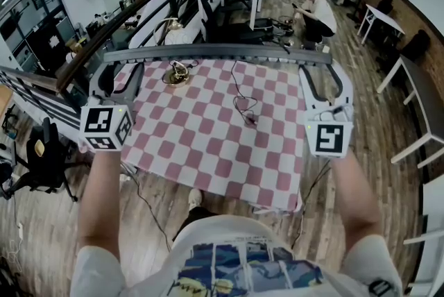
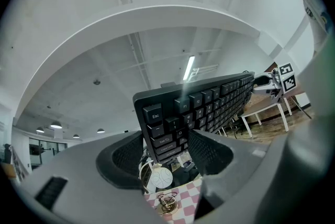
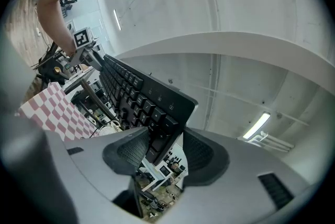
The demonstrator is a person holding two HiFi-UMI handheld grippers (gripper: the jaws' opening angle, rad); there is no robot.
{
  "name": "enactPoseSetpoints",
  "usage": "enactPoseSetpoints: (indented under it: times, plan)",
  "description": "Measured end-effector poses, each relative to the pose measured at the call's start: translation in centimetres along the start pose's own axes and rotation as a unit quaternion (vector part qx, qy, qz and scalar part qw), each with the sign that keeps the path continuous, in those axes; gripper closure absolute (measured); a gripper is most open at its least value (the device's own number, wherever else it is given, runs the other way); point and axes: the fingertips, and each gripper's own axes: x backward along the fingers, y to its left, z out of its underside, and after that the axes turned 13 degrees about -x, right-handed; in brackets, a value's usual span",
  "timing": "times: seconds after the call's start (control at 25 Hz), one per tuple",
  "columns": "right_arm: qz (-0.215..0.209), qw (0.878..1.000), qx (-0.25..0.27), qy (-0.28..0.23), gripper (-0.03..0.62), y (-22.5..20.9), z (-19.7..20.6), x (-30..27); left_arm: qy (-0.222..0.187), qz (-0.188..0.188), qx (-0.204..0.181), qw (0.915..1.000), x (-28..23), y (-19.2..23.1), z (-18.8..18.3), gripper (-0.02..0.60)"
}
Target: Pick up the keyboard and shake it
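The black keyboard (image 1: 222, 53) is lifted off the table and hangs level between my two grippers, showing its back edge in the head view. My left gripper (image 1: 111, 77) is shut on its left end; in the left gripper view the pads clamp the Esc corner of the keyboard (image 2: 209, 102). My right gripper (image 1: 325, 84) is shut on the right end. In the right gripper view the keyboard (image 3: 136, 94) runs away from the jaws toward the other gripper. The keys face away from the person.
Below the keyboard is a table with a pink-and-white checked cloth (image 1: 208, 143). A small brass dish (image 1: 177, 75) and a thin cable (image 1: 243, 107) lie on it. An office chair (image 1: 41, 153) stands at the left. A person crouches far behind (image 1: 319, 11).
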Motion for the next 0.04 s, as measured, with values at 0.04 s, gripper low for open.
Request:
enactPoseSetpoints:
  times: [0.04]
  plan:
    - [0.000, 1.000, 0.000, -0.001, 0.388, -0.07, -0.11, 0.01, -0.001, 0.000, 0.001, 1.0000, 0.00, 0.01, -0.08, 0.322]
